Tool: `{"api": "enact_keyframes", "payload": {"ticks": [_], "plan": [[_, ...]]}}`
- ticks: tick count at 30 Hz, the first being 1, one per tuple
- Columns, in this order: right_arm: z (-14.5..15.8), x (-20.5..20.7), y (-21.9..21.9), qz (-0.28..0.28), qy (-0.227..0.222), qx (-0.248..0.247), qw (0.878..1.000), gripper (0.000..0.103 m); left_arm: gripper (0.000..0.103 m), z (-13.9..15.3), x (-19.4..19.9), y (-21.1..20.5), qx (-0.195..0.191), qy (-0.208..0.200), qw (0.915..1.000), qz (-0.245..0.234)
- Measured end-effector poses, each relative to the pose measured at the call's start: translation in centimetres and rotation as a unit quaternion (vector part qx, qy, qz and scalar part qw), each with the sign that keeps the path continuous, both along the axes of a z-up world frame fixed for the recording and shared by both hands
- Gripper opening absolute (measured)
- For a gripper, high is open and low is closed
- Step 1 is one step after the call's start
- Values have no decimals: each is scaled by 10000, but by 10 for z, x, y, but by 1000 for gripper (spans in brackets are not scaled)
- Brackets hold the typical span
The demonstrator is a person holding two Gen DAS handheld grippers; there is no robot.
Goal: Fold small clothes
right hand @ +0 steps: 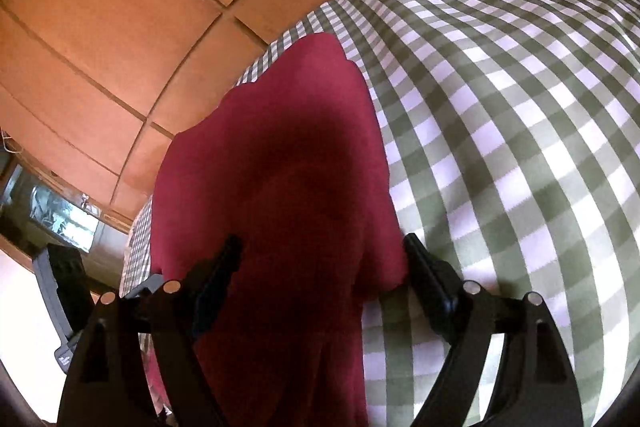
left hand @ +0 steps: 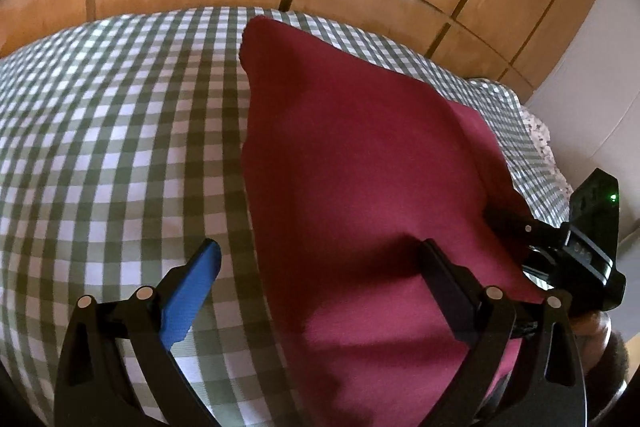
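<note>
The soft, light dark-red cloth garment (left hand: 360, 167) lies limp on the green-and-white checked bed cover (left hand: 120, 147), best pinched at its twelve o'clock corner, while the left gripper (left hand: 320, 267) and right gripper (right hand: 320, 263) hover open-fingered, gripping nothing.

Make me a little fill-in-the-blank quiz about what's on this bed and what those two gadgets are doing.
1. The garment lying on the bed is dark ____.
2. The bed cover has a green and white ____ pattern.
3. The left gripper has one black finger pad and one ____ pad.
4. The fingers of the right gripper stand ____, with the garment between them.

Missing words: red; checked; blue; open
</note>
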State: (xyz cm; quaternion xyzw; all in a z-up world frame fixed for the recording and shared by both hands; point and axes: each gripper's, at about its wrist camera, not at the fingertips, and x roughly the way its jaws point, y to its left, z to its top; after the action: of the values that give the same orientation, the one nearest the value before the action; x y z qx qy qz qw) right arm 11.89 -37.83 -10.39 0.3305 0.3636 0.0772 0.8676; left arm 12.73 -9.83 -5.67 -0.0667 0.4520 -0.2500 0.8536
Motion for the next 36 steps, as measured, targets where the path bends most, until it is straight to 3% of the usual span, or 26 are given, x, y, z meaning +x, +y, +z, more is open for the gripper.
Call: {"api": "enact_keyframes", "payload": {"ticks": [9,14,21,22,28,31,36], "plan": [[-3,12,-1,42,-34,32,10000,81,99,-12,10,-6,-165,267,9992,-227],[-4,11,0,51,-94,39,9999,81,99,-24,17,-11,-518,635,9959,-381],[-6,11,0,280,-164,170,9993,66,98,-35,20,-20,-793,821,9915,-623],[-5,12,1,324,-167,183,9992,60,94,-34,19,-23,-751,757,9920,-682],[11,13,21,416,-322,-302,9982,49,69,-26,17,-26,-611,528,9946,-653],[22,12,33,474,-518,-476,9964,47,61,-19,17,-26,-563,464,9955,-609],[41,11,59,719,-854,-647,9916,46,56,-6,11,-24,-261,99,9981,-544]]}}
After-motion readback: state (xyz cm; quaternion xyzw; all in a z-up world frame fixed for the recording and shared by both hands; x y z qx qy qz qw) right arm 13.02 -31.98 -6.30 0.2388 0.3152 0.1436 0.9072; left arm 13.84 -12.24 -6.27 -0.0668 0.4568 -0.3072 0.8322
